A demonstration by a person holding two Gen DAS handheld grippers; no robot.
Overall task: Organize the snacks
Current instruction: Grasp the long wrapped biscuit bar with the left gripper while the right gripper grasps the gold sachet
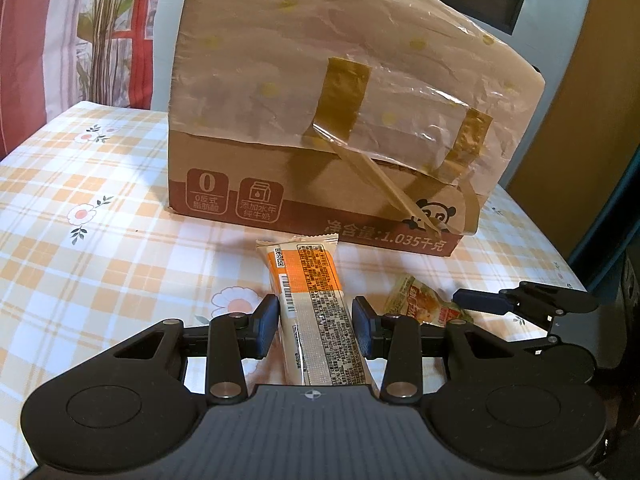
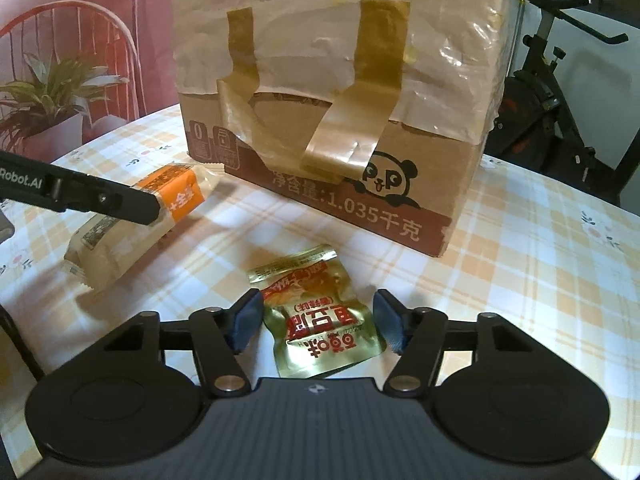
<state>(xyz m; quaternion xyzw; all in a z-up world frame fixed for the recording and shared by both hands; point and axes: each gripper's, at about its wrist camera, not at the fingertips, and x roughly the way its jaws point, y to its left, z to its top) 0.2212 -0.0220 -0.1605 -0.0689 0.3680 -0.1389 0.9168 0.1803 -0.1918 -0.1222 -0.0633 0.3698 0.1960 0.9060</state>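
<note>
A long orange-and-cream snack bar lies on the checked tablecloth between the pads of my left gripper; the pads sit at its sides, and real grip is unclear. It also shows in the right wrist view, with a left finger against it. A gold-and-red snack pouch lies flat between the open jaws of my right gripper, untouched. The pouch and the right gripper's finger show at the right of the left view.
A large cardboard box covered with paper and brown tape stands just behind the snacks; it also fills the right wrist view. A potted plant and a chair stand beyond the table's left edge. An exercise bike stands at the right.
</note>
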